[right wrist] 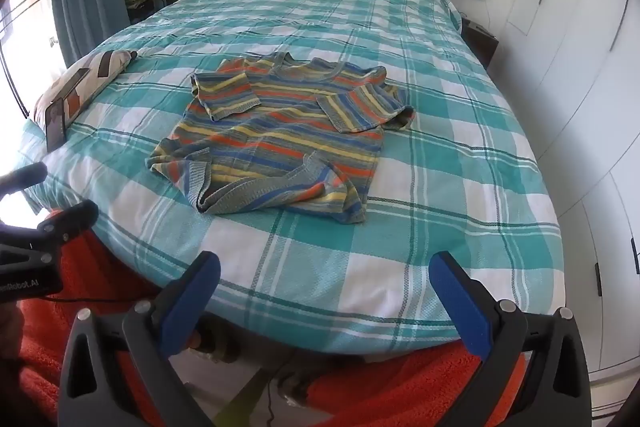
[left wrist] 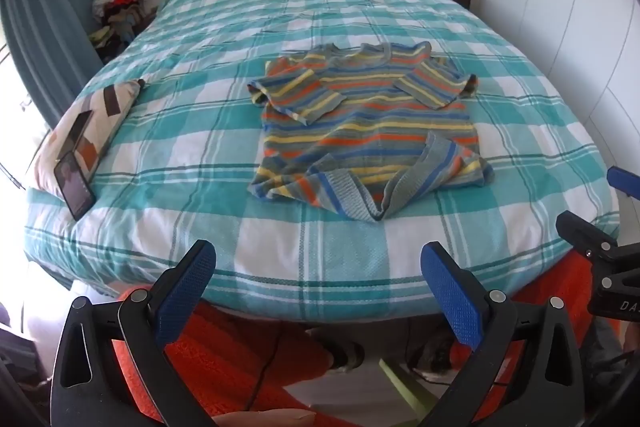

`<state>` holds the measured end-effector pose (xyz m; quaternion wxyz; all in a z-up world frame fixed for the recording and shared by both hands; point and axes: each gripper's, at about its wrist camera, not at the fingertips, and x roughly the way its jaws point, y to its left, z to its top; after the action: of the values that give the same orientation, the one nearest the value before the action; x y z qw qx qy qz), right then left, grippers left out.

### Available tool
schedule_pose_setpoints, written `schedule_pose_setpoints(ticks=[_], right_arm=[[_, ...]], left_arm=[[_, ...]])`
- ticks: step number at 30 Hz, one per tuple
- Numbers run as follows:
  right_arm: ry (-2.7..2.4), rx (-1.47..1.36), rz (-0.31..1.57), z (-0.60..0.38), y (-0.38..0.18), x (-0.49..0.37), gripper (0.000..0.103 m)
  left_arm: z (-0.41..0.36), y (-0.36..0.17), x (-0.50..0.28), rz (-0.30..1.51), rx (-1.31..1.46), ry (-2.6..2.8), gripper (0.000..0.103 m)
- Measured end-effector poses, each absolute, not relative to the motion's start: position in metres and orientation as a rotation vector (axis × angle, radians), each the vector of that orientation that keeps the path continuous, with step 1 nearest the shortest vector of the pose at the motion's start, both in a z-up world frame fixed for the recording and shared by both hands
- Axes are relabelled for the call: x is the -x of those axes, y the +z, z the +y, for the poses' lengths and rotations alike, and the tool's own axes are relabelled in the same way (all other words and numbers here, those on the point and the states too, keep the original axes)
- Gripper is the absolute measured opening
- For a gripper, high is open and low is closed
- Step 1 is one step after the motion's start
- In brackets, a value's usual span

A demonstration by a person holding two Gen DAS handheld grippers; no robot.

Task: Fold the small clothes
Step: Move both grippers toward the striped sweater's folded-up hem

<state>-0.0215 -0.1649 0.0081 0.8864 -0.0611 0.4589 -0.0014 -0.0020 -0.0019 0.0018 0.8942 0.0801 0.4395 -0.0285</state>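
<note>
Both of my grippers spread wide and holding nothing, left gripper (left wrist: 318,281) and right gripper (right wrist: 324,291) over the bed's (left wrist: 280,267) near edge, striped shirt (left wrist: 366,131) lying mid-bed, sleeves folded in.

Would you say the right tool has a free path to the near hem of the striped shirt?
Probably yes. The right tool is open, holding nothing, and only bare bedspread lies between it and the shirt, whose hem is nearest.

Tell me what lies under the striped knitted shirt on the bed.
The striped knitted shirt lies directly on the teal and white checked bedcover, both sleeves folded onto its front. Anything between shirt and cover is hidden by the fabric.
</note>
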Motion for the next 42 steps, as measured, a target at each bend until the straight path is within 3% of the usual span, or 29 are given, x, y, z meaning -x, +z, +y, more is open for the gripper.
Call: schedule_pose_setpoints(ticks=[42], right_arm=[[0.025, 0.13, 0.965, -0.167, -0.015, -0.003, 0.103]], left_arm=[[0.018, -0.036, -0.025, 1.04, -0.152, 0.016, 0.103]])
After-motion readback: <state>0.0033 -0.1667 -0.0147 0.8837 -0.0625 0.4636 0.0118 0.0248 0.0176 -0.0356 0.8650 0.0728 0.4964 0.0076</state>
